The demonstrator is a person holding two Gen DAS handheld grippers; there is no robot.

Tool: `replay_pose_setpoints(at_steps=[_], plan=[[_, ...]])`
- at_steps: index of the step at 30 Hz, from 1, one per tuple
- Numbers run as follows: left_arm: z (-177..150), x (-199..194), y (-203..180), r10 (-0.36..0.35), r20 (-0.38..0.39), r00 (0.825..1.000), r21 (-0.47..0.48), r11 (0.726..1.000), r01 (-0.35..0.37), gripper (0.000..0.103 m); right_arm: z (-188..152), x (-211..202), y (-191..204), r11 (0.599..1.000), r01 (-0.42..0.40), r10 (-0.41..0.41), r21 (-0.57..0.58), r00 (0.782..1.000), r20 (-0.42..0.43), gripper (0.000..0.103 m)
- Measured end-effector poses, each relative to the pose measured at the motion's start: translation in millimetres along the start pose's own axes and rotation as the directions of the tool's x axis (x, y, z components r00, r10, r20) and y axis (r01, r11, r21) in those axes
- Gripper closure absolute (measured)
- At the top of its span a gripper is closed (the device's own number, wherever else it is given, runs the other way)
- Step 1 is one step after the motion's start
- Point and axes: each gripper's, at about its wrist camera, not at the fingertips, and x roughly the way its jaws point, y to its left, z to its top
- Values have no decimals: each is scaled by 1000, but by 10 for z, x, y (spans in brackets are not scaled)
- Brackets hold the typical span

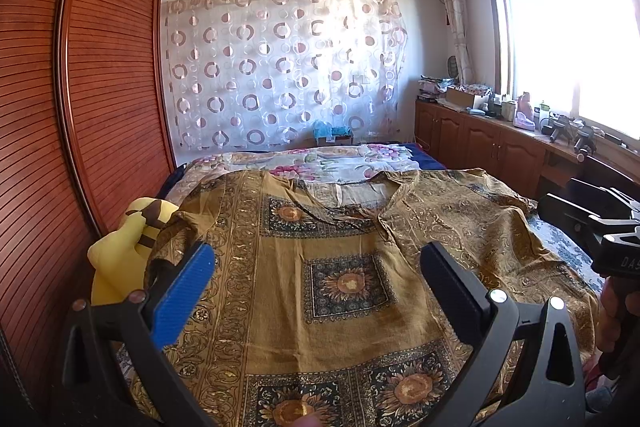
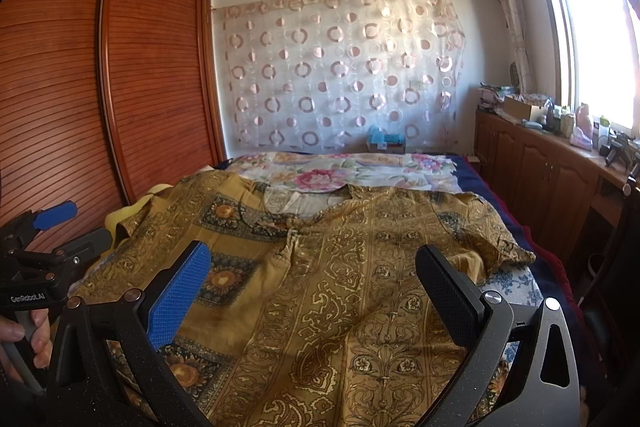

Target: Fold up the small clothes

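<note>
A mustard patterned shirt (image 1: pixel 344 267) lies spread flat across the near end of the bed (image 2: pixel 516 283), collar toward the far edge, sleeves out to both sides. The left gripper (image 1: pixel 316 287) hovers above the shirt's sunflower panels, fingers spread wide, grasping nothing. The right gripper (image 2: pixel 312 287) hangs released over the scrollwork half, also empty. Only the left view shows a yellow plush toy (image 1: pixel 128 251) clearly, at the bed's left edge beside the wardrobe (image 1: pixel 100 87). The right view shows a hand (image 2: pixel 28 339) gripping the left tool's handle.
</note>
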Motion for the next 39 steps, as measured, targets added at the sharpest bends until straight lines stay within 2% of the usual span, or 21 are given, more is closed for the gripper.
replay_pose_setpoints(at_steps=[19,29,31,33,39], plan=[[11,-24,-41,-5,7,1000,1,1000,5,0,38,-4,44,1000,-1,1,1,1000,7,0],[-63,92,19,28,1,1000,4,1000,-28,0,100,83,38,1000,-17,17,6,1000,-6,0],[-109,159,85,25,-12,1000,-2,1000,-25,0,90,29,6,1000,-31,31,3,999,-7,0],[-144,233,171,27,-35,999,-11,1000,-27,0,70,103,11,998,-59,59,-3,998,-23,0],[-238,395,479,15,-107,994,-56,998,-21,0,-94,335,48,996,-77,75,-32,995,-73,0]])
